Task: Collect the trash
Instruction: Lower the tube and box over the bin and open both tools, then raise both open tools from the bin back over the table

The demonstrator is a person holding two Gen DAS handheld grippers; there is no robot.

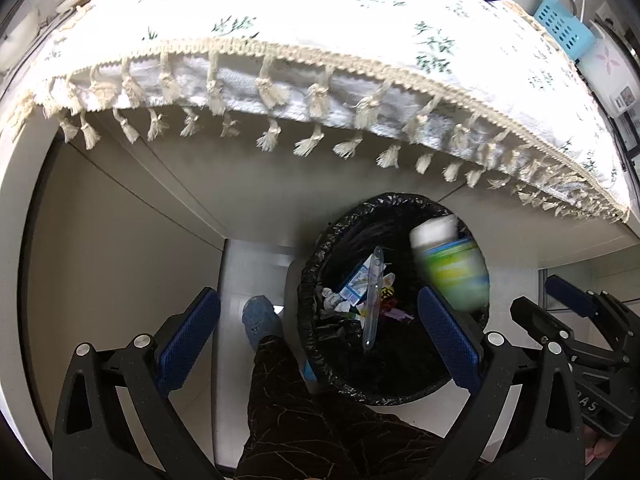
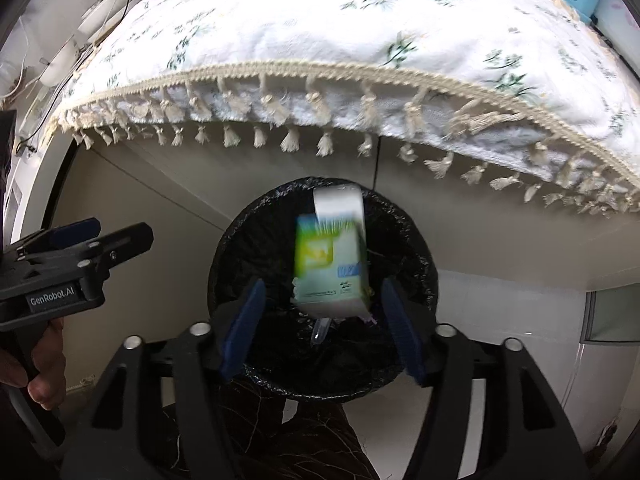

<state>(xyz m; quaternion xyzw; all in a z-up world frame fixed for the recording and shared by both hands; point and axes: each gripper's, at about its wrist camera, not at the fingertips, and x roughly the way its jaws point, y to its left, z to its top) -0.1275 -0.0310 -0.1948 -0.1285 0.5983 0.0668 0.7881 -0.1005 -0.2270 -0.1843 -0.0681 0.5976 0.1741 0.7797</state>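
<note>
While the blurred green-and-white cardboard carton (image 2: 330,264) hangs free over the black-lined round bin (image 2: 420,264), right gripper (image 2: 322,328) spread wide at 6 o'clock, left gripper (image 1: 318,340) likewise apart. Carton looks light, stiff; grip flat sides.

Home: tasselled tablecloth (image 2: 360,40), bin (image 2: 240,248)

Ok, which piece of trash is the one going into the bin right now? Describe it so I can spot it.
Below the fringed tablecloth stands a round bin lined with a black bag. Over its mouth, between the right gripper's open fingers, is a motion-blurred green-and-white carton, the only item not lying at the bottom.
</note>
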